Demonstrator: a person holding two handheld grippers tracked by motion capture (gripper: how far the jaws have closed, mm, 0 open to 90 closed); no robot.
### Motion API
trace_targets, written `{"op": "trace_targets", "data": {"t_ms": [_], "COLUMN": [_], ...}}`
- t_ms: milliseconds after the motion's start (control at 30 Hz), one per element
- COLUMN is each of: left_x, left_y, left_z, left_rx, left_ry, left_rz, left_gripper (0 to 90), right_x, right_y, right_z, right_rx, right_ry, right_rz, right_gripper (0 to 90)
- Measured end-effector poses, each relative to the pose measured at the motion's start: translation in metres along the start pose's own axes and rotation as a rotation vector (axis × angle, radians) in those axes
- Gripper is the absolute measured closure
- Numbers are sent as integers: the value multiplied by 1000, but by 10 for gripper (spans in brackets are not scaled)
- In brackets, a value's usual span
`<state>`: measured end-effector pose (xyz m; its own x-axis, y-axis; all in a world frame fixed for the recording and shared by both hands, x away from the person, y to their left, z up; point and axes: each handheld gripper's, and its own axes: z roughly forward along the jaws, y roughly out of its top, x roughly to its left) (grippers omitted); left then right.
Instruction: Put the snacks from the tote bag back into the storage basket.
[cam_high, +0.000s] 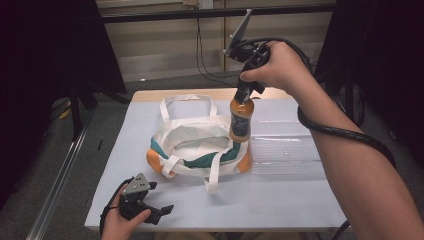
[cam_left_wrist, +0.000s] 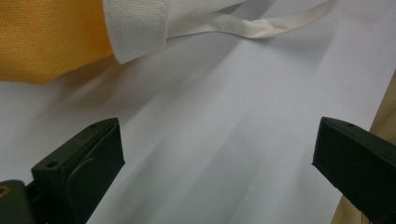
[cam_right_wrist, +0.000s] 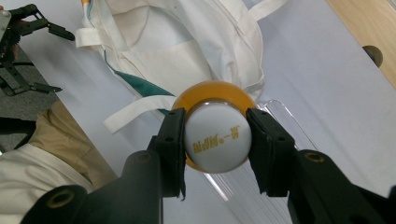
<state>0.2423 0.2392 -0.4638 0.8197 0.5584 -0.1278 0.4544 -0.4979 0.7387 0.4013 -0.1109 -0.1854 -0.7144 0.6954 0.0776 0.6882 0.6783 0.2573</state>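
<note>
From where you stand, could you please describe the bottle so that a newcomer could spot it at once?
Start at the white-covered table and find the white tote bag near its middle. Just right of the bag's open mouth, the right gripper holds the bottle upright in the air by its white cap. It alone is filled with orange liquid.

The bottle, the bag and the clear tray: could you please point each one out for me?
bottle (cam_high: 240, 120), high view, on its orange body.
bag (cam_high: 197, 131), high view, on the white cloth by its opening.
clear tray (cam_high: 285, 156), high view, on its bare ridged floor.
</note>
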Motion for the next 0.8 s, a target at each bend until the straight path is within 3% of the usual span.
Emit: {"op": "trace_targets", "data": {"t_ms": [800], "left_x": [-1], "left_y": [1], "left_z": [1], "left_rx": [10], "left_ry": [10], "left_rz": [6], "left_gripper": [15], "right_x": [-10], "right_y": [-25], "right_z": [-11], "right_rx": [-24], "right_ry": [-10], "right_rz": [-5], "right_gripper": [606]}}
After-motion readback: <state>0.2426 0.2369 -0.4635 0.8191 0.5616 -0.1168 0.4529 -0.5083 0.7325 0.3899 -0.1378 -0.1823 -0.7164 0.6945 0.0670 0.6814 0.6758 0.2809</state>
